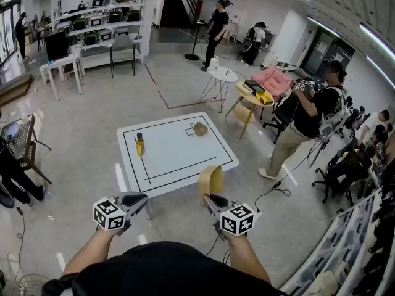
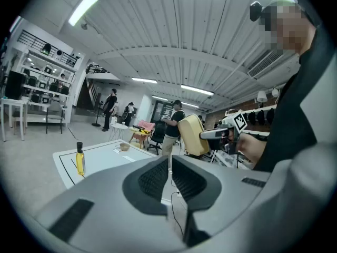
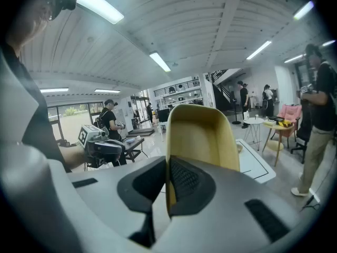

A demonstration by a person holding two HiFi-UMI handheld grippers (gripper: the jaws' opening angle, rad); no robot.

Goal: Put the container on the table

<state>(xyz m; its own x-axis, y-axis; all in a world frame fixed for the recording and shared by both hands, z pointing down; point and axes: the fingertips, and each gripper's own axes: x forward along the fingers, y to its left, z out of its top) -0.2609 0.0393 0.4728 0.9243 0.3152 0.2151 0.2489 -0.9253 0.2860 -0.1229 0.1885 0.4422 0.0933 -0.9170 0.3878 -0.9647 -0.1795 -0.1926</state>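
- Tan container [image 1: 211, 179] is not on the table [image 1: 179, 150]. It is up in the air by the near edge, and R gripper [image 1: 208, 198] has it by one wall.
- Hd view: the bite itself is hidden, since the jaws and marker cube cover the container's lower end.
- R gripper view settles it: jaws clamped on the thin wall, with the container's open hollow facing the cam.
- R gripper view: the container blocks most of the table. Only a white corner w/ black line shows to its right.
- L gripper [image 1: 141, 197]: jaws together, nothing btwn them. I read this from L gripper view; hd view gives only the jaw tops.
- L gripper view shows the container's outer back side w/ R gripper behind it. R gripper view never shows that side.
- Yellow bottle [image 1: 140, 145] stands upright by the table's left line.
- Small bowl [image 1: 200, 129] sits near the far edge, beside a small drawn box. Its contents are too small to tell.
- Both items are clear in hd view and L gripper view but hidden in R gripper view.
- Forearms [image 1: 92, 254] are cut off at the bottom of hd view.
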